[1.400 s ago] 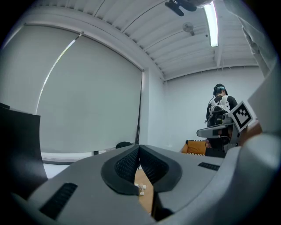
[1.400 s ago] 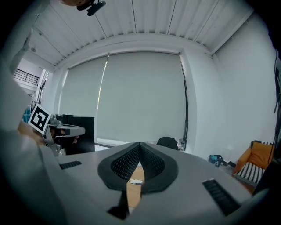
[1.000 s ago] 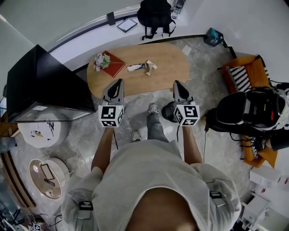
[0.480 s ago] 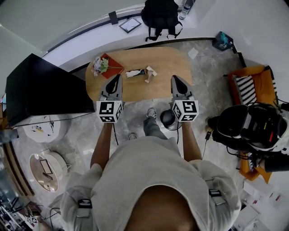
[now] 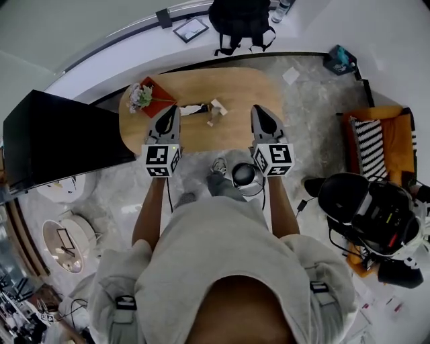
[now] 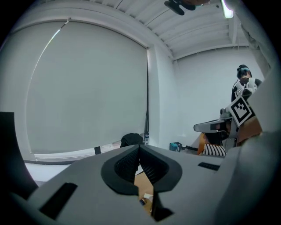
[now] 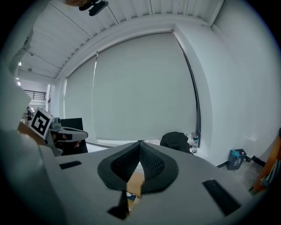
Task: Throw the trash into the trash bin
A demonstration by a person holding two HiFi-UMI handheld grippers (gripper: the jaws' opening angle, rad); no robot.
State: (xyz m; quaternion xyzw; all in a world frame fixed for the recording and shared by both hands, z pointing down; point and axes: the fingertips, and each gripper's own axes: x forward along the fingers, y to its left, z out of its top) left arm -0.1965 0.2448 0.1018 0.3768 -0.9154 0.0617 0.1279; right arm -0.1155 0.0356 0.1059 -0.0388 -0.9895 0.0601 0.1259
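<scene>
Crumpled white trash (image 5: 195, 108) and a smaller scrap (image 5: 215, 107) lie on the oval wooden table (image 5: 228, 84) in the head view. My left gripper (image 5: 176, 107) reaches over the table's near edge, just left of the trash, shut and empty. My right gripper (image 5: 256, 108) is level with it to the right, also shut on nothing. A small dark round bin (image 5: 243, 175) stands on the floor between my arms, by my feet. In the left gripper view the jaws (image 6: 139, 147) meet, with the trash (image 6: 147, 196) showing below them. The right gripper view shows its jaws (image 7: 140, 143) closed over the table (image 7: 135, 180).
A flower bunch on a red book (image 5: 144, 95) lies on the table's left end. A big black panel (image 5: 60, 134) stands left. A black backpack (image 5: 238, 17) sits beyond the table, an orange chair (image 5: 376, 134) and black bag (image 5: 376, 215) at the right.
Both grippers have moved forward together, from short of the table to over its near edge. The bin has slid back between my arms. Both stay shut.
</scene>
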